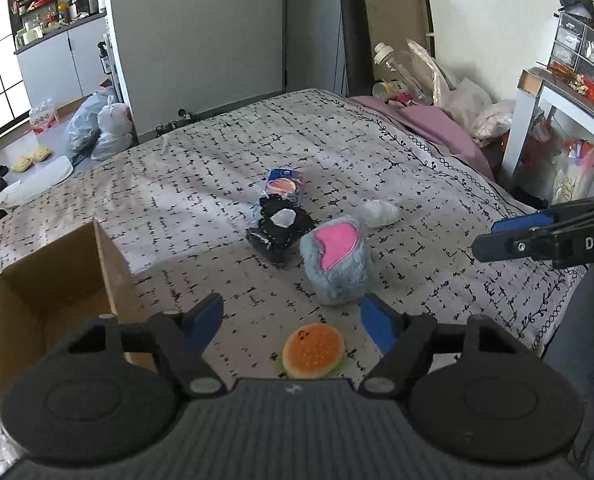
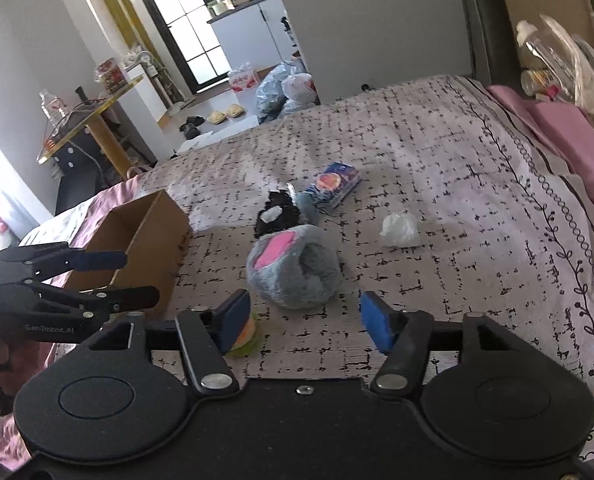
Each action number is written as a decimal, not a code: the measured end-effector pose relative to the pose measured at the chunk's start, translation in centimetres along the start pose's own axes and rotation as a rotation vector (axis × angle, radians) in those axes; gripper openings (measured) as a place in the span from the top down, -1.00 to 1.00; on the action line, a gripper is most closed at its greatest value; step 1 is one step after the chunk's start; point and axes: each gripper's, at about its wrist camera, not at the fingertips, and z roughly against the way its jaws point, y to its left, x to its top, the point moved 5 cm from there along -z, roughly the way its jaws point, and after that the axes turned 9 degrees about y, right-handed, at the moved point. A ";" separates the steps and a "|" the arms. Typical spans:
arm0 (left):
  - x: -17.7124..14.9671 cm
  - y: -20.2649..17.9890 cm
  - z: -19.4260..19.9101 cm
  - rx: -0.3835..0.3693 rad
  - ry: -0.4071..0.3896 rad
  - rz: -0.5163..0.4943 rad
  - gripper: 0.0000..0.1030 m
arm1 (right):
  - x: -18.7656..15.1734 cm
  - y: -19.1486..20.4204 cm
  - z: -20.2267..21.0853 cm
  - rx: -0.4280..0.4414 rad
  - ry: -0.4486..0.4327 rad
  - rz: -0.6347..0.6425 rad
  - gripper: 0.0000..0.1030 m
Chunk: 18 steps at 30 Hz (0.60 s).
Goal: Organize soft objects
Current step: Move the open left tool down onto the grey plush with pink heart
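The round orange-and-green squishy toy (image 1: 313, 351) lay flat on the bed (image 1: 437, 184), near edge, with no clear long axis. The left hand-held gripper (image 1: 293, 322) hovered spread over it, nothing pinched. The right hand-held gripper (image 2: 305, 322), lettered "DAS", hovered spread before the grey-pink plush (image 2: 293, 270). A cardboard box (image 1: 57, 280) stood left.

Left wrist view looks down-forward from low over the bed (image 1: 377, 152), near its front edge. Right wrist view sits just alongside, angled likewise. Both share the cardboard box (image 1: 57, 276) (image 2: 145, 228) and grey-pink plush (image 1: 337, 260) (image 2: 293, 268).
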 end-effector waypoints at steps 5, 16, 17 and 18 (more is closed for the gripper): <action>1.4 -1.1 -1.5 -0.012 0.005 -0.018 -0.45 | 0.1 -1.3 -1.1 0.000 0.015 -0.042 0.03; 3.9 -3.2 -5.3 -0.011 0.023 -0.041 -0.22 | 0.7 -3.6 -3.3 -0.038 0.036 -0.098 0.11; 4.0 -3.4 -5.8 -0.016 0.031 -0.034 -0.17 | 0.8 -3.7 -3.5 -0.040 0.036 -0.098 0.11; 4.1 -3.4 -6.2 -0.019 0.038 -0.030 -0.07 | 0.8 -3.9 -3.7 -0.038 0.037 -0.105 0.11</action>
